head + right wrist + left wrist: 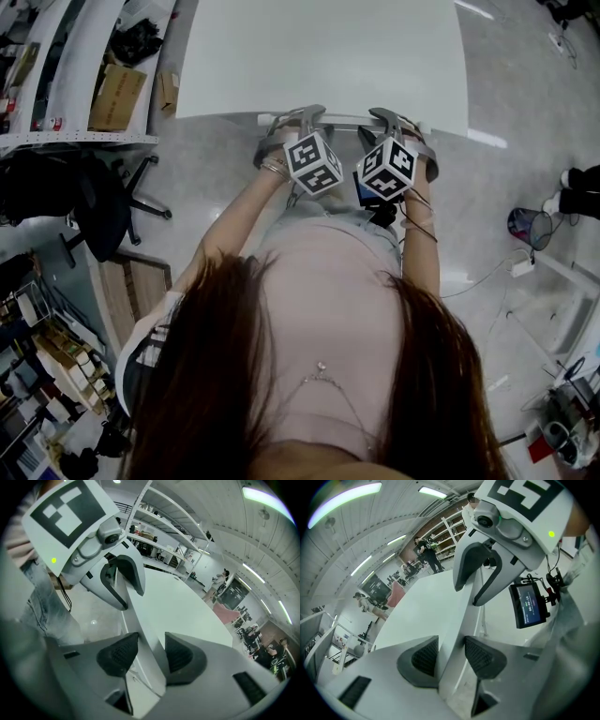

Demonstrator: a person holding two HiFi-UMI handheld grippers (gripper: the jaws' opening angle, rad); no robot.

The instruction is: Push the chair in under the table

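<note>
A wide white table (319, 56) fills the top of the head view. Right at its near edge runs the pale top rail of the chair's back (339, 122); the rest of the chair is hidden by my body. My left gripper (291, 118) is shut on the rail's left part and my right gripper (394, 116) on its right part. In the left gripper view the rail (464, 606) passes between the dark pads of my left gripper (451, 656), and the right gripper (480, 576) clamps it further along. The right gripper view mirrors this, with the right gripper (151, 656) and the rail (136, 616).
A black office chair (103, 211) stands on the floor to my left, beside shelving (56, 94) with a cardboard box (117, 94). At the right are a wastebasket (530, 225), a power strip (520, 267) and cables. People stand far beyond the table.
</note>
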